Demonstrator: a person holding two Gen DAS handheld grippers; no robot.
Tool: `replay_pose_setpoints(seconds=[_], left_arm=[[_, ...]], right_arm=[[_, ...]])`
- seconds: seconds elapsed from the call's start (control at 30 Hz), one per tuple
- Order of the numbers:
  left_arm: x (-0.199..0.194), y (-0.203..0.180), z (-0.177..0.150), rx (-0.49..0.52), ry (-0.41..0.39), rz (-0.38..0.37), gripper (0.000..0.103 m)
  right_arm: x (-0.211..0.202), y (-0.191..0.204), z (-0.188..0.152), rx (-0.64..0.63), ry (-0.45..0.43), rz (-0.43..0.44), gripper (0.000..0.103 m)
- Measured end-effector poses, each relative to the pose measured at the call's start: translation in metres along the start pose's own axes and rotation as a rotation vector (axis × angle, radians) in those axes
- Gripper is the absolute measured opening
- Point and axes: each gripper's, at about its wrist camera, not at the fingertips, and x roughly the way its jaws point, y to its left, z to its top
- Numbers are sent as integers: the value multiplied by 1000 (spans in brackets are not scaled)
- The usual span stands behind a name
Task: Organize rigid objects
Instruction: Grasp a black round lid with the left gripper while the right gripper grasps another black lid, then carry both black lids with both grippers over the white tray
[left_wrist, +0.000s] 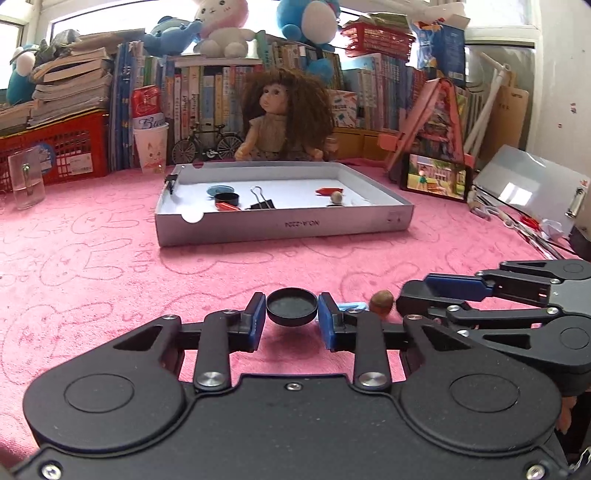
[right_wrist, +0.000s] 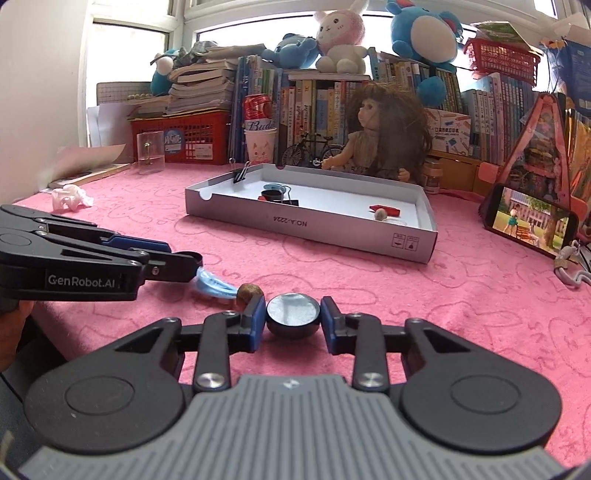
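- My left tool (left_wrist: 291, 312) points slightly downward over the pink rabbit-patterned towel (left_wrist: 110, 266) covering the bench, its blue pads pinching a shallow round black cap (left_wrist: 291, 308) by the rim, open side up.
- In the right wrist view that left tool (right_wrist: 192, 264) comes in from the left edge, fingers low and nearly level, with a pale blue plastic piece (right_wrist: 212, 286) lying on the towel just beside its tip.
- A small brown nut-like ball (left_wrist: 382, 301) rests on the towel between my two tools.
- My right tool (right_wrist: 293, 317) is tilted gently downward too, its blue pads pressed on either side of a round dark knob with a shiny silver face (right_wrist: 293, 312).
- In the left wrist view the right tool (left_wrist: 410, 295) reaches in from the right edge, close to the ball.
- Farther back sits a flat grey cardboard tray (right_wrist: 332, 230); it holds a black binder clip (left_wrist: 260, 201), another black cap (left_wrist: 227, 199), a blue disc (left_wrist: 218, 190), a red piece (left_wrist: 328, 191) and a small beige ball (left_wrist: 336, 196).
- Behind the tray sits a curly-haired doll (left_wrist: 280, 118).
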Motion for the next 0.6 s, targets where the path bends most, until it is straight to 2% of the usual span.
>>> replay_pose_setpoints(seconds=[0.6], left_arm=[[22, 12, 18, -47, 22, 100, 29]], right_arm=[[21, -30, 12, 136, 52, -123, 37]])
